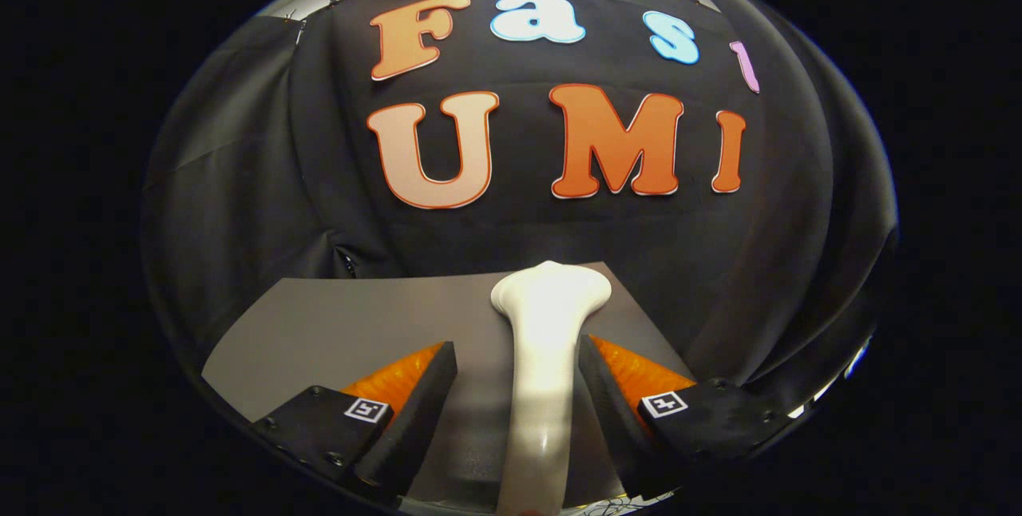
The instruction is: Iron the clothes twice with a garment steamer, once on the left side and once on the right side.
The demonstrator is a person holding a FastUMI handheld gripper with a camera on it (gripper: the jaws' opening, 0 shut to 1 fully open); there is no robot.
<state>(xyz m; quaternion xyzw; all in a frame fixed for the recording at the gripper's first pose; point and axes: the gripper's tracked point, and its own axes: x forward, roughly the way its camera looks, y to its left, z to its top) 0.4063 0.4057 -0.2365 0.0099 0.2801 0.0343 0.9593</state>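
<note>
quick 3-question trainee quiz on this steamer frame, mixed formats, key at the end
1. True or false: both fingers of the gripper press on the white steamer.
2. Where is the steamer? A) hanging on the booth wall, B) between the fingers, with its flared head just ahead of them, C) lying flat outside the fingers.
3. Fill in: the flat surface under the steamer is ___ in colour.

Key: 1 false, a gap shows between one finger and the handle, so the gripper reads as open. 2 B. 3 grey.
</note>
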